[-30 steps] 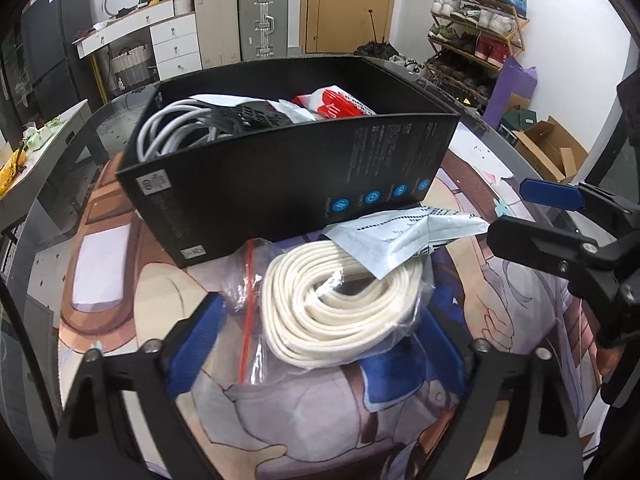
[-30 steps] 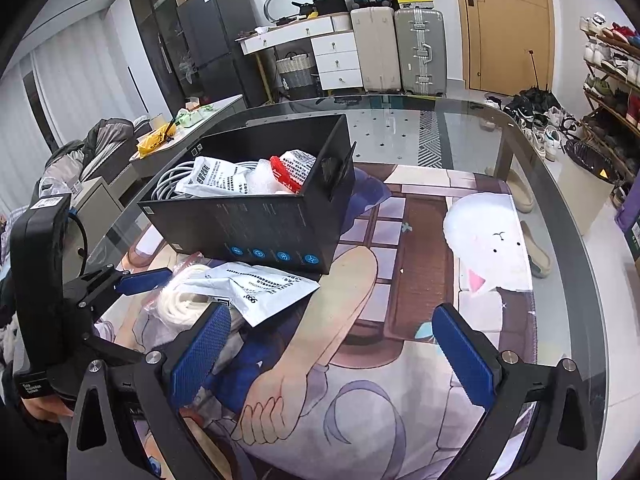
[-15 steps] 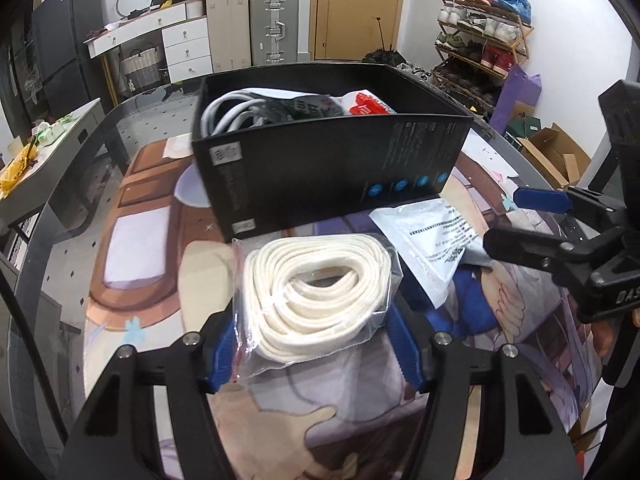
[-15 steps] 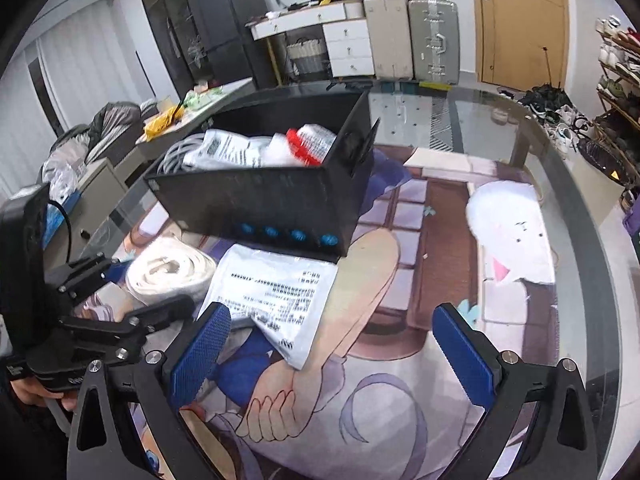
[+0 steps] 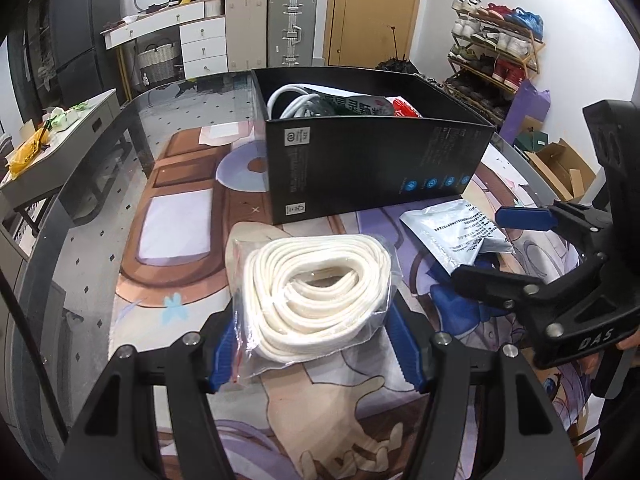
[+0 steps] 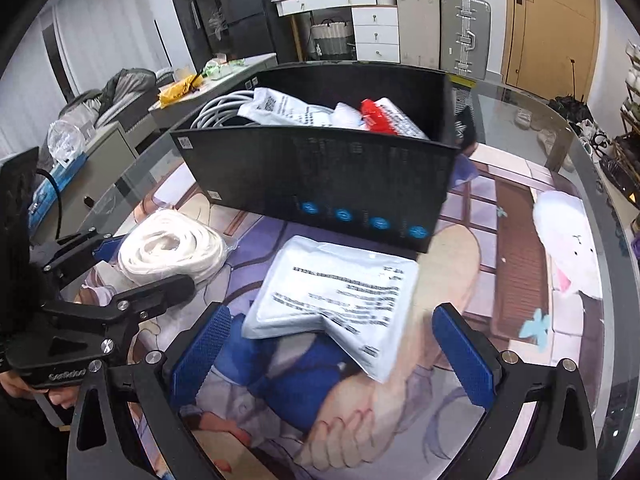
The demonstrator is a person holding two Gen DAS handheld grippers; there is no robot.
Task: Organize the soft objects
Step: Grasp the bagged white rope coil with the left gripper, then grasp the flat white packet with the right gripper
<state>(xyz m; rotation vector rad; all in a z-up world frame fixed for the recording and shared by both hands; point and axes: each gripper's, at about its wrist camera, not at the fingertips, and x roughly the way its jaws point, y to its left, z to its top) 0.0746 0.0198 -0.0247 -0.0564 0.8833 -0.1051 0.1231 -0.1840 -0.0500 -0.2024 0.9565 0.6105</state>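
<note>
The left gripper (image 5: 310,346) grasps the bagged white rope (image 5: 320,300) at lower centre, while the right gripper (image 6: 334,350) straddles the white pouch (image 6: 340,296), jaws released.

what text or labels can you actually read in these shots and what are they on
"DAS", raised letters on the body of the right gripper, seen from the left wrist view.
Raised lettering on the left gripper body: too blurred to read.
Printed lines on the white pouch: too small and blurred.
Print, sticker labels and blue round icons on the black box: unreadable.
Packets inside the box: unreadable.
</note>
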